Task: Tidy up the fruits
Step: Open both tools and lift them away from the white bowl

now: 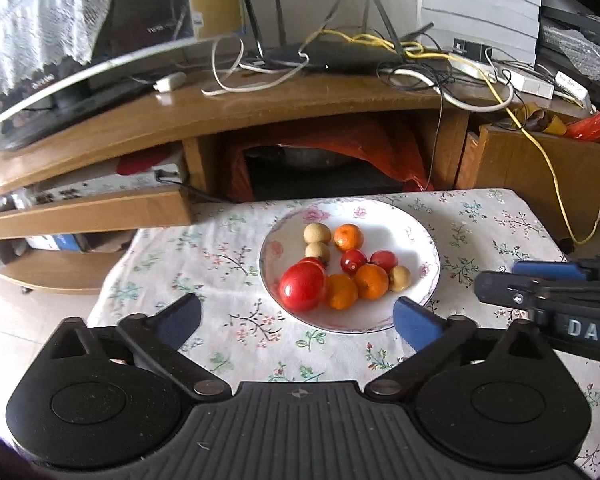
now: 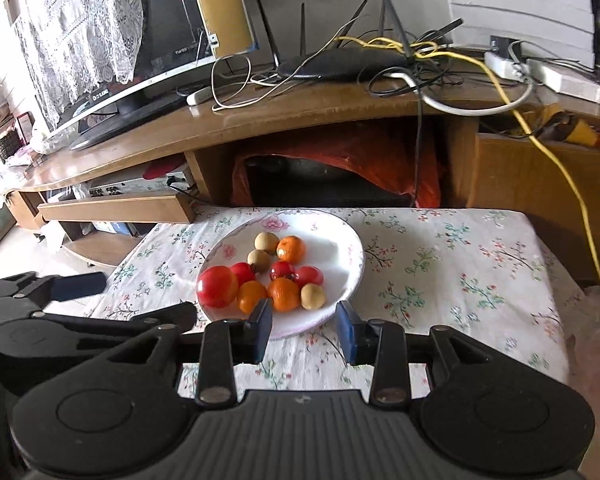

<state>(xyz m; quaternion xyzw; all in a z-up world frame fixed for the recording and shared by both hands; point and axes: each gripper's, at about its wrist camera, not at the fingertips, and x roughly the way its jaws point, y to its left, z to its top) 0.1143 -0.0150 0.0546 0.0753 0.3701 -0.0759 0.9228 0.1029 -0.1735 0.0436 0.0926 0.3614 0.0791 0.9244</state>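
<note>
A white floral plate (image 1: 416, 240) (image 2: 340, 240) sits on the flowered tablecloth and holds all the fruit: a big red apple (image 1: 302, 286) (image 2: 217, 286), several small oranges (image 1: 349, 237) (image 2: 291, 249), small red fruits (image 1: 353, 261) (image 2: 282, 270) and tan longans (image 1: 317, 233) (image 2: 266, 242). My left gripper (image 1: 298, 320) is open and empty, just short of the plate's near rim. My right gripper (image 2: 305, 330) is open and empty at the plate's near edge; it also shows in the left wrist view (image 1: 540, 292). The left gripper shows at the left of the right wrist view (image 2: 80, 300).
The flowered tablecloth (image 1: 228, 264) (image 2: 460, 264) covers a small table. Behind it stands a wooden TV cabinet (image 1: 260, 108) (image 2: 300, 120) with a TV (image 1: 80, 60), a router (image 1: 332, 56) and tangled cables. A yellow cable (image 1: 556, 184) hangs at the right.
</note>
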